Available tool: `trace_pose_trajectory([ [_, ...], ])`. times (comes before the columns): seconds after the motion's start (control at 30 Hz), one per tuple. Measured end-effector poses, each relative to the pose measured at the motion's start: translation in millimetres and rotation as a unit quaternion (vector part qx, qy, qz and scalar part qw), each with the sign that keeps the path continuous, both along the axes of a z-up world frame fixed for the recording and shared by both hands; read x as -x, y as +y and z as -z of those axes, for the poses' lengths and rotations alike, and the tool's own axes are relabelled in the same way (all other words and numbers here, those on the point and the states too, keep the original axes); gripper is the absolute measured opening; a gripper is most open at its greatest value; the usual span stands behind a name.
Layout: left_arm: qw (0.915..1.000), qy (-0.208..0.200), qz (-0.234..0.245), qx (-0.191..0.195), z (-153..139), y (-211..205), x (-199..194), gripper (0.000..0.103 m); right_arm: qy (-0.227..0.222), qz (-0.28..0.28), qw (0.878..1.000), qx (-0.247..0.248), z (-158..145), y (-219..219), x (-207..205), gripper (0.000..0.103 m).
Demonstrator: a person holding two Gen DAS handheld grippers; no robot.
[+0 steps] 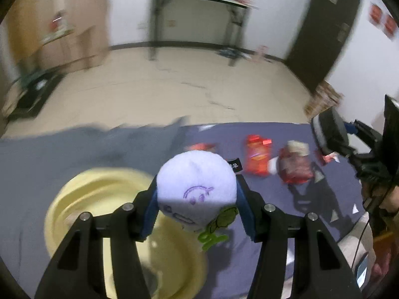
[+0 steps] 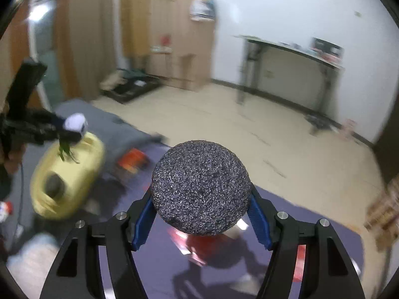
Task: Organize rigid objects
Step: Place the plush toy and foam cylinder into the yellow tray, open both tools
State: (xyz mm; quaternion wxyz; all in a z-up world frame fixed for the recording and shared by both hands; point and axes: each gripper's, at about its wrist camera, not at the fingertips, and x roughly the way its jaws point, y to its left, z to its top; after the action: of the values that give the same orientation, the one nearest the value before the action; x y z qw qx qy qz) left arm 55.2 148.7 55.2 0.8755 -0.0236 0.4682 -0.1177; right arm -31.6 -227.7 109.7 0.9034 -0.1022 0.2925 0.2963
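Note:
My left gripper (image 1: 197, 194) is shut on a white plush ball (image 1: 197, 182) with a purple face print and green leaves, held above the right rim of a yellow bowl (image 1: 99, 199). My right gripper (image 2: 200, 199) is shut on a dark speckled foam ball (image 2: 200, 186), held above the purple cloth (image 2: 154, 261). In the right wrist view the left gripper (image 2: 62, 127) holds the plush ball (image 2: 74, 122) over the yellow bowl (image 2: 82, 157), which has a dark round object (image 2: 53, 184) inside.
Red snack packets (image 1: 256, 157) and a red-wrapped item (image 1: 296, 164) lie on the cloth at the right. More red packets (image 2: 197, 246) lie under the right gripper. A beige floor, a side table (image 1: 199, 20) and a dark door (image 1: 329, 32) stand beyond.

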Motion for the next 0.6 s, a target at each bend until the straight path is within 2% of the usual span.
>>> trace_pose_trajectory([
  [0.13,0.9960,0.015,-0.083,-0.029,4,81,51,0.058,0.008,-0.093,0.996,-0.018,-13,94,13,0.066],
  [0.2,0.9915,0.042,-0.120,-0.029,21,115,69,0.058,0.018,-0.141,0.990,-0.007,-4,155,23,0.066],
  [0.27,0.9872,0.061,-0.143,-0.037,39,137,82,0.058,0.027,-0.171,0.985,0.012,11,199,30,0.066],
  [0.37,0.9837,0.082,-0.158,-0.024,67,151,87,0.058,0.045,-0.203,0.977,0.052,44,260,39,0.066],
  [0.43,0.9835,0.090,-0.154,-0.030,82,154,81,0.058,0.054,-0.212,0.972,0.089,69,293,41,0.066],
  [0.6,0.9828,0.118,-0.137,-0.039,110,154,67,0.058,0.078,-0.205,0.966,0.135,103,330,29,0.066],
])
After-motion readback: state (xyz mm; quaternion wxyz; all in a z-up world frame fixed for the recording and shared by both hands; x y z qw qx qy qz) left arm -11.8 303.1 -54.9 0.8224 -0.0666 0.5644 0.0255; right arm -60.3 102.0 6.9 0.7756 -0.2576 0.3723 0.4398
